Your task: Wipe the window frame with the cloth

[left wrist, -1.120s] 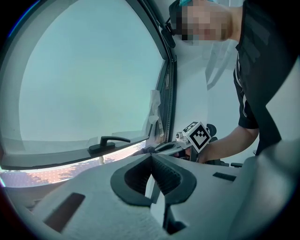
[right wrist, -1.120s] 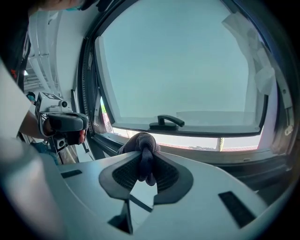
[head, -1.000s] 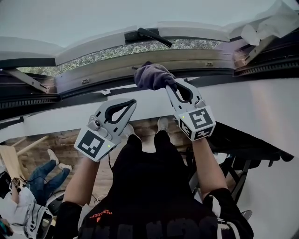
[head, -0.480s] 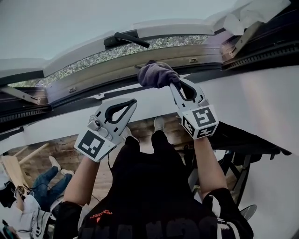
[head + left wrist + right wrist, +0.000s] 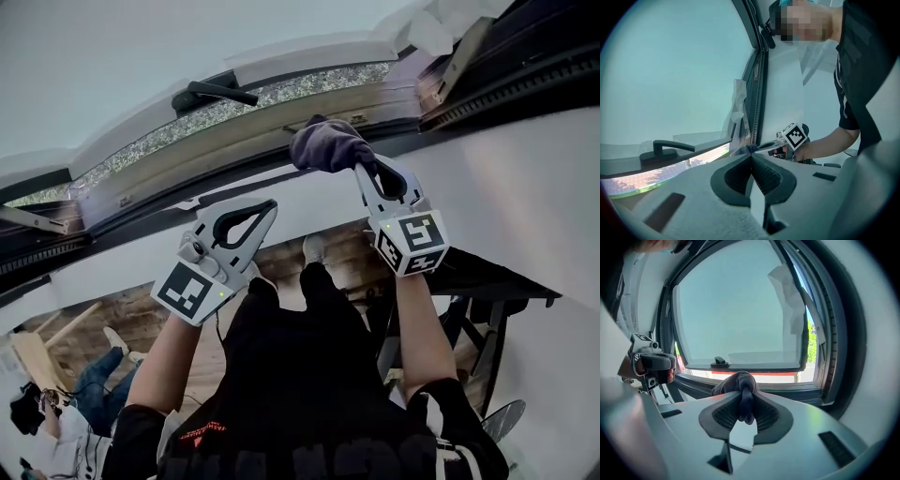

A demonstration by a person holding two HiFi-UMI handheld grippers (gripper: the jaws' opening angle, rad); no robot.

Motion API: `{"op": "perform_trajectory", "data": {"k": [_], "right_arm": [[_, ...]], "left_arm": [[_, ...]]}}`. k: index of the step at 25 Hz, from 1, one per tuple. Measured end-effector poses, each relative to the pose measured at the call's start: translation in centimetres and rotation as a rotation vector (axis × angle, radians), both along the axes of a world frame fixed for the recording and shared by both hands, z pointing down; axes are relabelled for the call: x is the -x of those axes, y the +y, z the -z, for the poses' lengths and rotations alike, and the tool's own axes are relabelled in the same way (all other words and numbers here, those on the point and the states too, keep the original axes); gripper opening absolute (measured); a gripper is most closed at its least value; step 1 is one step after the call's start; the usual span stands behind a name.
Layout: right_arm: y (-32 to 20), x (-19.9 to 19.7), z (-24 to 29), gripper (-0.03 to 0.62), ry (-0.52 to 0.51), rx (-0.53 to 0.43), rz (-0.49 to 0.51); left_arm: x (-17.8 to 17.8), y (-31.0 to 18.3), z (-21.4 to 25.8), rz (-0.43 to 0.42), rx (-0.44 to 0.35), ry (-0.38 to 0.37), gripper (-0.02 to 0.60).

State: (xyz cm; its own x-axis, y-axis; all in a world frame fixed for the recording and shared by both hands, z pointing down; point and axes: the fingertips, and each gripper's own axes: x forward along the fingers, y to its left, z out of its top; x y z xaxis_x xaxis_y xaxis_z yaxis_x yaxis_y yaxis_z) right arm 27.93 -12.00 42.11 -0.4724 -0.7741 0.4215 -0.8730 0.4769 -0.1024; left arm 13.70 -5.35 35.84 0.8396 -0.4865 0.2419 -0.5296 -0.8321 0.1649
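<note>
A dark grey cloth (image 5: 330, 145) is bunched on the lower window frame (image 5: 234, 141), pressed there by my right gripper (image 5: 361, 169), which is shut on it. In the right gripper view the cloth (image 5: 738, 385) bulges out past the jaw tips, with the frame rail (image 5: 787, 386) just beyond. My left gripper (image 5: 270, 206) hangs lower and to the left, off the frame, with its jaws closed tip to tip and nothing between them. From the left gripper view I see my right gripper (image 5: 761, 147) and its marker cube at the frame.
The black window handle (image 5: 208, 94) sits on the open sash left of the cloth. Crumpled white plastic (image 5: 433, 28) hangs at the upper right corner. Below me are a wooden floor (image 5: 127, 291), a seated person's jeans (image 5: 89, 375) and a dark stand (image 5: 487, 347).
The right gripper and cloth have slid rightward along the frame, away from the black handle, which now lies well left. The left gripper has kept its place.
</note>
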Motion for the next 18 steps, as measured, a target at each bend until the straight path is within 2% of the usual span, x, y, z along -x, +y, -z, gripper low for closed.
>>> {"op": "perform_trajectory", "data": {"k": [9, 18], "right_arm": [[-0.4, -4.7, -0.2, 0.066, 0.01, -0.002, -0.073], [-0.7, -7.3, -0.7, 0.066, 0.009, 0.0, -0.11]], "left_arm": [[-2.9, -0.7, -0.2, -0.044, 0.0, 0.0, 0.018], [-5.0, -1.1, -0.6, -0.069, 0.012, -0.008, 0.018]]}}
